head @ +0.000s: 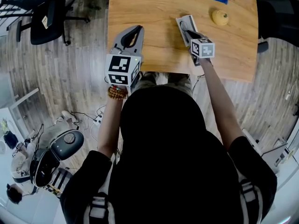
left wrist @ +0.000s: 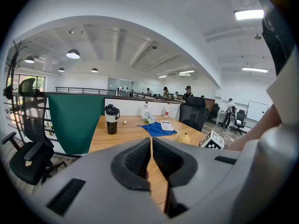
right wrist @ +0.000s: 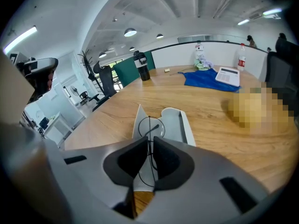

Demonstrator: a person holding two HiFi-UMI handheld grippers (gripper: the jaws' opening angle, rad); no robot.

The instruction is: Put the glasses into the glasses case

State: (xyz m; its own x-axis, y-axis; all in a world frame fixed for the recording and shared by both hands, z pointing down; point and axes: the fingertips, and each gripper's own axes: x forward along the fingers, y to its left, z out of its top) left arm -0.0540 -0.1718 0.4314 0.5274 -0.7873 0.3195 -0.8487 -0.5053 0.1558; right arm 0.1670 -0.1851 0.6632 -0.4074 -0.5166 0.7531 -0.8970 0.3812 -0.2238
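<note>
On the light wood-grain worktop (head: 154, 27), near its front edge, the glasses case (right wrist: 175, 122) lies open, pale grey inside. The thin black wire glasses (right wrist: 150, 127) sit over the case interior, lenses twd the far end.

R hand-held gripper (right wrist: 151, 141): angled down at the case, jaws a sliver apart w/ the wire frame running btwn them. Pads don't look pressed on it, so released, not clenched.
L hand-held gripper (left wrist: 152, 141): jaws meet at the tips, clenched on nothing. It hovers near the worktop's front-left corner, well apart from the case.

Room: open-plan office w/ white ceiling, round pendant lamps and strip lights. Green partition (left wrist: 74, 120) at the worktop's left side. Floor is grey wood plank.

Also on the worktop:
- black-and-white tumbler (left wrist: 111, 119)
- blue cloth (right wrist: 201, 78) w/ a white keypad-like item (right wrist: 227, 76) on it
- yellow fruit (head: 220, 17), near the case on its right
- bottle w/ red label (right wrist: 241, 56) at the far edge

Writing: none legible. Only black-and-white square markers on each gripper's cube; bottle label too small to read.

Views differ:
- Head view alone shows the floor, a black office chair (head: 46, 17), cables, and a bead bracelet (head: 117, 93) on the L wrist. Glasses barely show there.
- Only the R gripper view shows the frame in the case.
- L gripper view shows people far back in the room.
</note>
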